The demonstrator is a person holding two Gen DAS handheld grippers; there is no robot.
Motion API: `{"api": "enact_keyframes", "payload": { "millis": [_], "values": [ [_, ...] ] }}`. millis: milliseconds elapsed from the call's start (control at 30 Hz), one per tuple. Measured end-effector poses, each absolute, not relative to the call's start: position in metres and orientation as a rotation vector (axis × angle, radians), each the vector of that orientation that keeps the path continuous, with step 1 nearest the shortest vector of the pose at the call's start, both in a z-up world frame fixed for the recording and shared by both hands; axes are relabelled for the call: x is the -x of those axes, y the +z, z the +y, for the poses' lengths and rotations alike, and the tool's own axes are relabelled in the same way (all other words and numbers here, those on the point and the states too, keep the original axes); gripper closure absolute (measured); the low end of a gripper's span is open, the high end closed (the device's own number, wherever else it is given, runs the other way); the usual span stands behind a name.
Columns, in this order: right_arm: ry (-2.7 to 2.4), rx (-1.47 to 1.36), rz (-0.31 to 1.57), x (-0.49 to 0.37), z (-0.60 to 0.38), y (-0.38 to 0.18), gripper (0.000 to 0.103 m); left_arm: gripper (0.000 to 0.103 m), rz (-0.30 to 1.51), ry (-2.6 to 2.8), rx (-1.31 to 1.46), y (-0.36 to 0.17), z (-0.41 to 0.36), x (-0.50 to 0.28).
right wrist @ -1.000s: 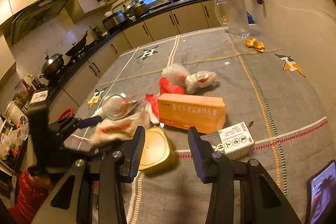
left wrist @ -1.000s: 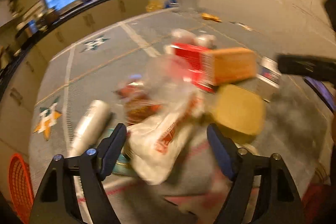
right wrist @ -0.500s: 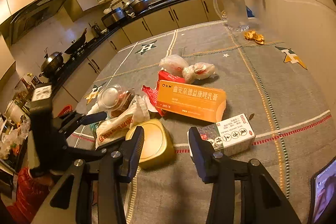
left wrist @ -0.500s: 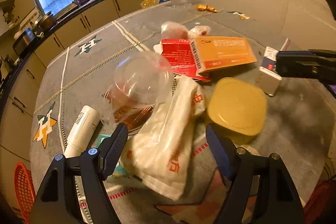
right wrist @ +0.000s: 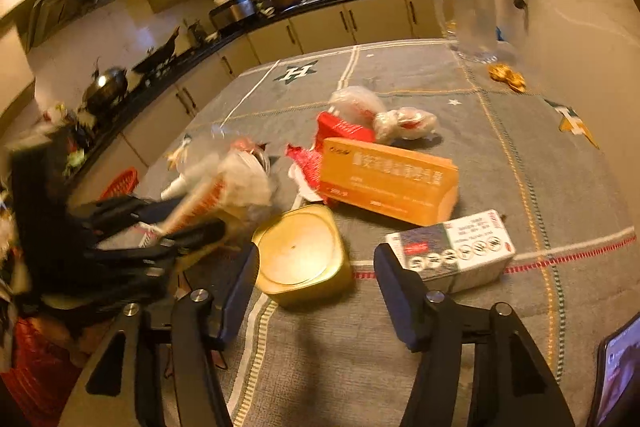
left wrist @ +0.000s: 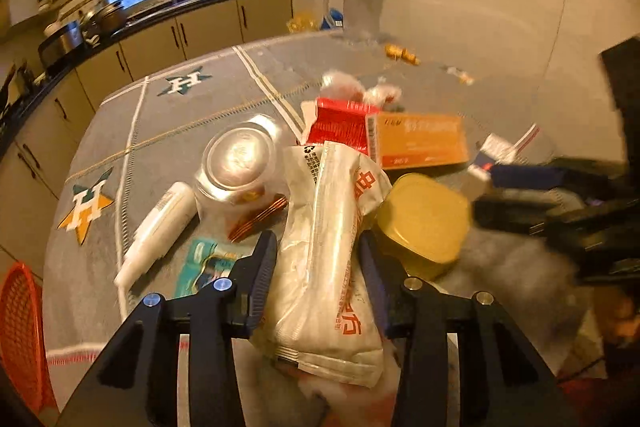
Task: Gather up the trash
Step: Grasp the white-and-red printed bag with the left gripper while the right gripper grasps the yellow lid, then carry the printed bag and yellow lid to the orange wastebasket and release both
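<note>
One white tube (left wrist: 156, 227), left-wrist view only

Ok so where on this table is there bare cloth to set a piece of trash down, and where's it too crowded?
Bare cloth lies near the right gripper, below the yellow lid and the white box, and again beyond the orange box toward the glass jug. It is crowded around the left gripper, whose jaws are closing on the white bag, beside the clear cup.
</note>
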State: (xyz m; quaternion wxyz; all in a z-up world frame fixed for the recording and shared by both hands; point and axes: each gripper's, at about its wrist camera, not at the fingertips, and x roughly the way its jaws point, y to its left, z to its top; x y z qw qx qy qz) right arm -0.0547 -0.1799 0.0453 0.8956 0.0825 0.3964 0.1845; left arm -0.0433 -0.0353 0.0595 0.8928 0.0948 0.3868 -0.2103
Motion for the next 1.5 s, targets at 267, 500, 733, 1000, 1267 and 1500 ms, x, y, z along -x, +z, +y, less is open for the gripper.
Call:
{"api": "enact_keyframes", "payload": {
  "millis": [267,500,733,1000,1267,1500],
  "values": [
    [0.369,0.001,0.853,0.043,-0.147,0.031,0.027,0.062,0.751,-0.404,-0.088,0.078,0.001,0.073],
    [0.353,0.054,0.882,0.034,-0.136,0.018,0.025,0.062,0.752,-0.385,-0.067,0.072,0.014,0.080],
    [0.345,0.082,0.891,0.035,-0.131,0.018,0.033,0.062,0.750,-0.367,-0.053,0.068,0.021,0.083],
    [0.353,0.056,0.842,0.049,-0.133,0.039,0.033,0.062,0.736,-0.355,-0.036,0.071,0.030,0.089],
    [0.395,0.032,0.795,0.061,-0.125,0.065,0.033,0.062,0.719,-0.329,-0.025,0.078,0.042,0.095],
    [0.466,0.046,0.781,0.062,-0.098,0.076,0.033,0.062,0.705,-0.275,-0.003,0.082,0.064,0.098]
  ]
}}
